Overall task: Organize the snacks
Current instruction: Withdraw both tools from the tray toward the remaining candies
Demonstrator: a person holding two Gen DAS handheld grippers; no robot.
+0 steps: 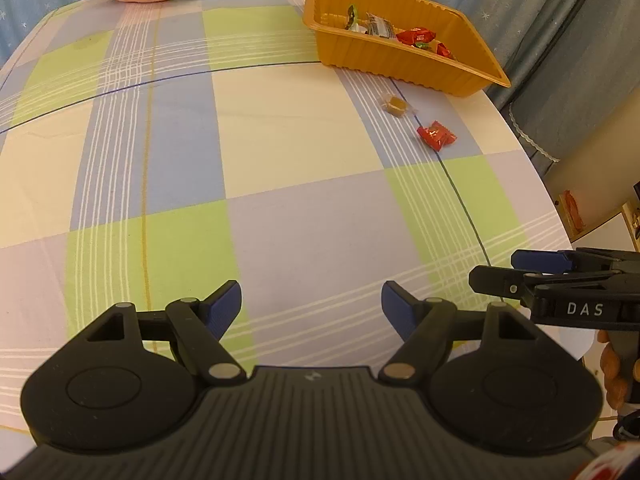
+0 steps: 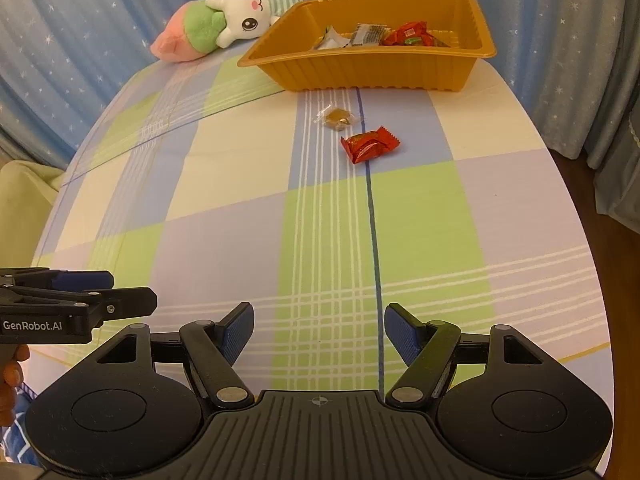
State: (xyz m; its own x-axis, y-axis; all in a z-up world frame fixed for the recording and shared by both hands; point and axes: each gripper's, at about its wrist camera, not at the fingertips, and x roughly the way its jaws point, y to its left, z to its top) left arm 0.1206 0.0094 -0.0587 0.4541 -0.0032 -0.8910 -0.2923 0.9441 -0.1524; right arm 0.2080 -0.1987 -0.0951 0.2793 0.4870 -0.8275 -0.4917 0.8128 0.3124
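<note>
Left gripper point(image 1: 311, 304) and right gripper point(image 2: 319, 326): jaws wide, empty, above checked tablecloth point(image 2: 224, 240). Red foil-wrapped candy point(image 2: 370, 145) and clear-wrapped amber sweet point(image 2: 337, 117) lying loose just before ribbed golden plastic tray point(image 2: 372, 72) containing more wrapped snacks.

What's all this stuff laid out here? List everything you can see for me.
tray: one, golden-orange plastic, far end of the table, holding several wrapped snacks, some red.
red snack packet: one, red foil, on the cloth in front of the tray.
clear-wrapped candy: one, amber in clear wrap, on the cloth between the red packet and the tray.
plush toy: one, white, pink and green, lying at the far edge left of the tray.
tablecloth: one, checked blue, green and cream, covering the table.
curtain: blue with white stars, behind the table.
left gripper: black, blue pads, open, empty.
right gripper: same, open, empty.
</note>
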